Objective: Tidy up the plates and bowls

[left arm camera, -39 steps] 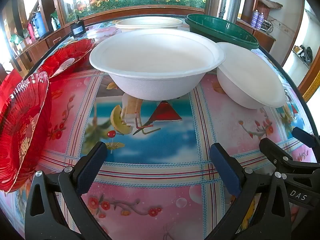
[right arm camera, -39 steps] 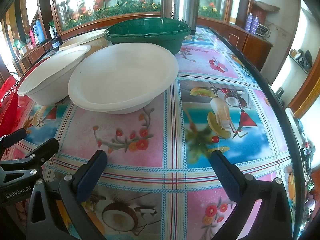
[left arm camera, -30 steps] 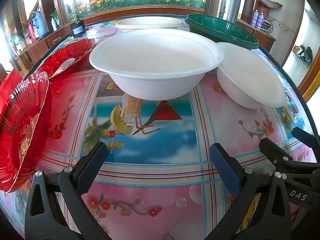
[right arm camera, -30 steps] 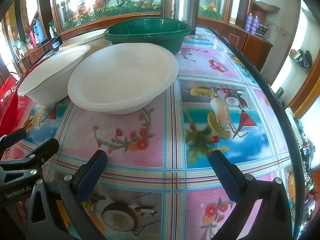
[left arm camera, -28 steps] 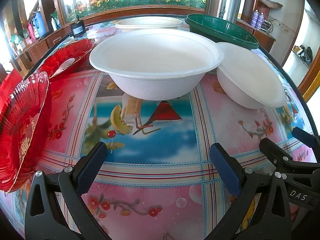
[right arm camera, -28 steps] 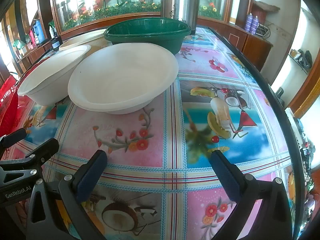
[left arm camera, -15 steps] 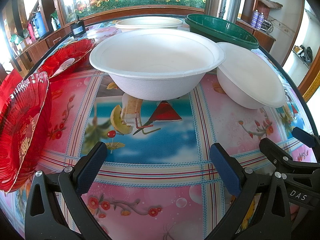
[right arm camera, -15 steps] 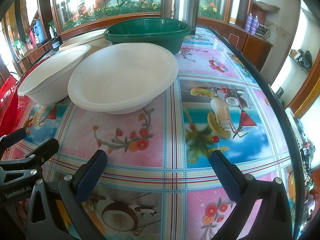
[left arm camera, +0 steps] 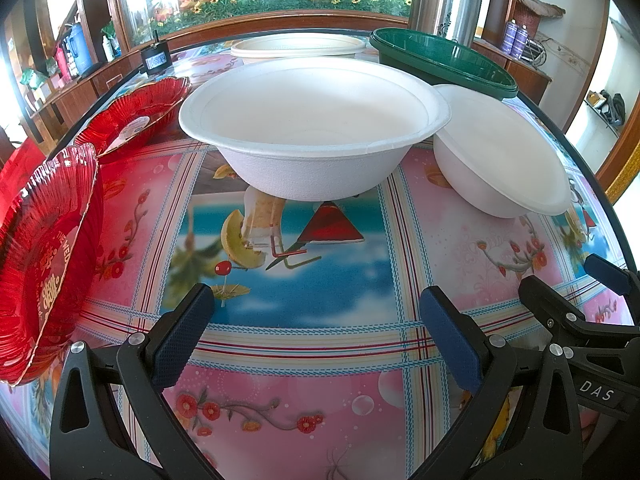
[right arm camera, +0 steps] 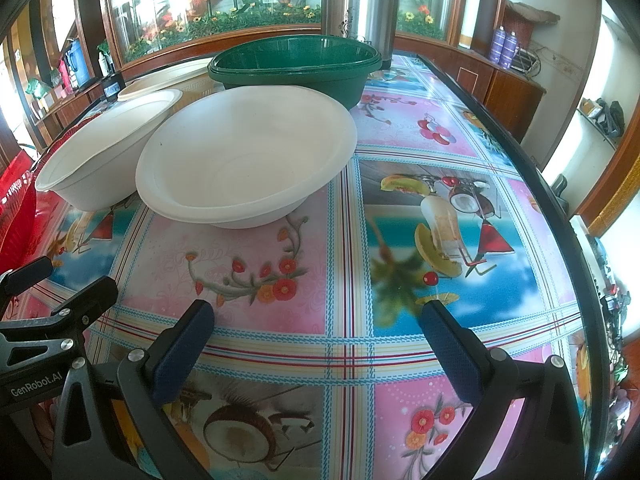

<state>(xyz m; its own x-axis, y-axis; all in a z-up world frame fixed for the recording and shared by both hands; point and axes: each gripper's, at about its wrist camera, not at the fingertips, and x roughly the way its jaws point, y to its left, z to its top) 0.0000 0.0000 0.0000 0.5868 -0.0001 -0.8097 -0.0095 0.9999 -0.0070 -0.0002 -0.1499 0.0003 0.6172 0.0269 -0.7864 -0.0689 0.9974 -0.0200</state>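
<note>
Two white paper bowls stand side by side on the patterned tablecloth. The left white bowl is straight ahead of my left gripper, which is open and empty above the cloth. The right white bowl is ahead and left of my right gripper, also open and empty. Two red glass plates lie left: a near red plate and a far red plate. A green basin and a cream plate stand behind.
The right gripper's body shows at the right of the left wrist view; the left gripper's body shows at the left of the right wrist view. A steel urn stands behind the basin. The table edge curves along the right.
</note>
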